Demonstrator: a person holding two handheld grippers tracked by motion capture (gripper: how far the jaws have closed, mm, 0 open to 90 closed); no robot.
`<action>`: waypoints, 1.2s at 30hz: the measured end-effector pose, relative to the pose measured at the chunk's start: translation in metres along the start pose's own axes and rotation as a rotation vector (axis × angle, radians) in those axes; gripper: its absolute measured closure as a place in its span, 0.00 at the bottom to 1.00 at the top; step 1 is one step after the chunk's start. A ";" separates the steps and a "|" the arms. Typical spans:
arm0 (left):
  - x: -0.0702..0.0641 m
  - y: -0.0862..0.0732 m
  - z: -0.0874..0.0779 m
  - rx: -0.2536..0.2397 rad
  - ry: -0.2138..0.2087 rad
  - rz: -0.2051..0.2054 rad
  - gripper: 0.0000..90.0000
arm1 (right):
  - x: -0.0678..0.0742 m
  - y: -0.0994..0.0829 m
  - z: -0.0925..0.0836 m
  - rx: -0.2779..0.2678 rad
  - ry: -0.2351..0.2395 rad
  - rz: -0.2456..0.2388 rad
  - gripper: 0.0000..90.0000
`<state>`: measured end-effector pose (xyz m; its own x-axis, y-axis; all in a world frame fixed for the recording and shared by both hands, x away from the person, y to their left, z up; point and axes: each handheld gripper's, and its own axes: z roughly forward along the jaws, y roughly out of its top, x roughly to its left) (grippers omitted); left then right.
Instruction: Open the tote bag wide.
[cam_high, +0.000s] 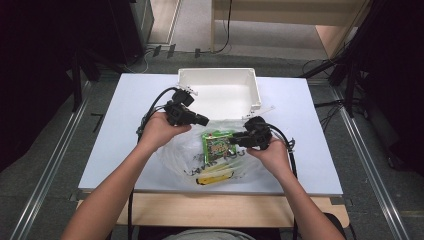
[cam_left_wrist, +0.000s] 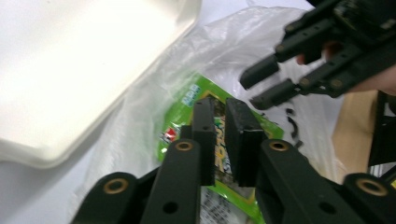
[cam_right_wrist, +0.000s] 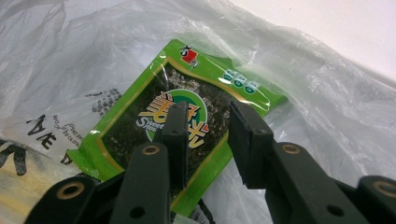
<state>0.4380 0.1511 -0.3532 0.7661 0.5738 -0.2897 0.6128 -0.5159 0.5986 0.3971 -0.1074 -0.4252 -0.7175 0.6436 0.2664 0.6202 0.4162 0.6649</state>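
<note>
So the green snack packet (cam_high: 218, 144) is lying flat on top of a crinkly clear plastic bag (cam_high: 185, 155) in the middle of the white table (cam_high: 125, 125), with a yellow packet (cam_high: 215, 177) showing through the bag closer to the person. An empty white bin (cam_high: 220, 92) sits just behind the bag.

The left gripper (cam_left_wrist: 220, 140) hangs over the packet's far-left end with its fingers (cam_left_wrist: 204, 135) nearly pressed together, just a thin slot between them and nothing pinched that I can see. The right gripper (cam_right_wrist: 208, 140) hovers over the packet's right side, fingers (cam_right_wrist: 247, 140) partly spread with nothing in the gap.

Looks to me like they're at the "go grab the snack" step. Next move probably calls for the right one to drop onto the packet's edge and pinch it without catching the bag, then lift it toward the bin.
</note>
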 end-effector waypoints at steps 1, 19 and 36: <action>0.002 0.003 0.002 0.001 0.006 0.001 0.97 | 0.000 -0.001 0.000 0.005 0.001 0.000 0.80; 0.039 -0.010 0.064 0.085 0.022 -0.052 0.99 | 0.006 -0.007 0.004 0.036 0.025 -0.007 1.00; 0.047 -0.031 0.081 0.064 0.023 -0.061 0.98 | 0.020 -0.013 0.013 0.077 0.062 -0.006 1.00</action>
<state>0.4709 0.1429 -0.4463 0.7230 0.6191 -0.3066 0.6696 -0.5187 0.5316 0.3790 -0.0912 -0.4378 -0.7381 0.6010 0.3068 0.6366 0.4695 0.6118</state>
